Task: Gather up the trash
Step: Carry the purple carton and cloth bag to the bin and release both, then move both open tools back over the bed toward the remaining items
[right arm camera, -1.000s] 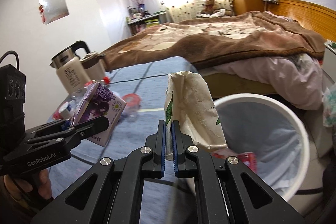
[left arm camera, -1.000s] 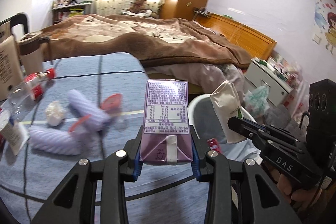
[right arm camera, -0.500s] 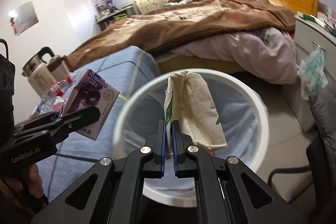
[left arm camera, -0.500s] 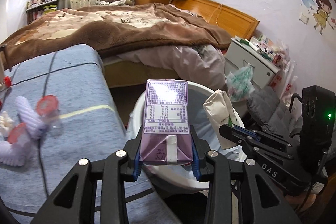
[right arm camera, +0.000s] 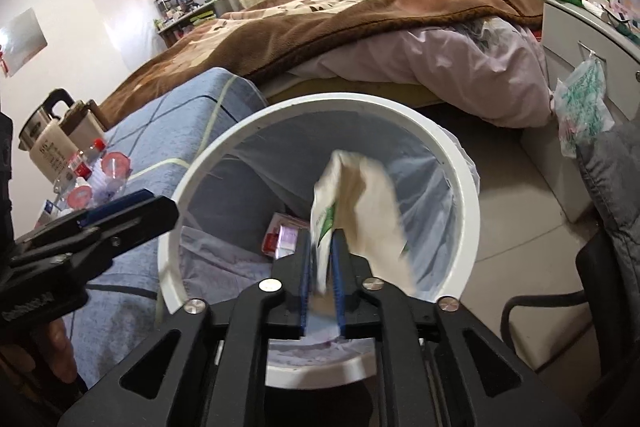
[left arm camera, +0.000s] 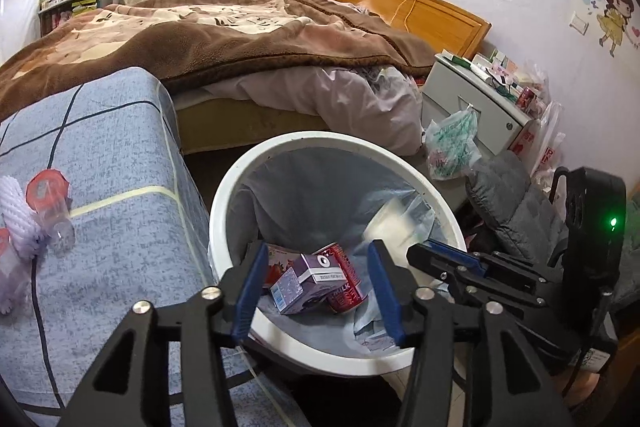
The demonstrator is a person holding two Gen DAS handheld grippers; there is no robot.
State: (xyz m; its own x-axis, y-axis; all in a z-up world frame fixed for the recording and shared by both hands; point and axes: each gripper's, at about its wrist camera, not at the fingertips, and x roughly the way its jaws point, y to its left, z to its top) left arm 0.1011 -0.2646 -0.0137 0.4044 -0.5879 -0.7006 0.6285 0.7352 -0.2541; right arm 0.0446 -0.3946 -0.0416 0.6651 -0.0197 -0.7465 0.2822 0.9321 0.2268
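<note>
Now over the bin (left arm camera: pixel 224 211), both claws just opening to drop trash. Left claw (left arm camera: pixel 316 291) wide, empty; carton (left arm camera: pixel 308 279) already lying inside on a can (left arm camera: pixel 344 275). Right claw (right arm camera: pixel 320 267) narrowly parted, bag (right arm camera: pixel 360 203) slipping out, blurred, tipping toward the bin's far side.

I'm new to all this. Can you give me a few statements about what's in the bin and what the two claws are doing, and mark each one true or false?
1. The purple carton lies inside the white bin. True.
2. The left gripper clamps the carton. False: its jaws stand apart with nothing between them.
3. A red can is in the bin. True.
4. The crumpled paper bag lies on the bed. False: it is over the bin at the right gripper.
</note>
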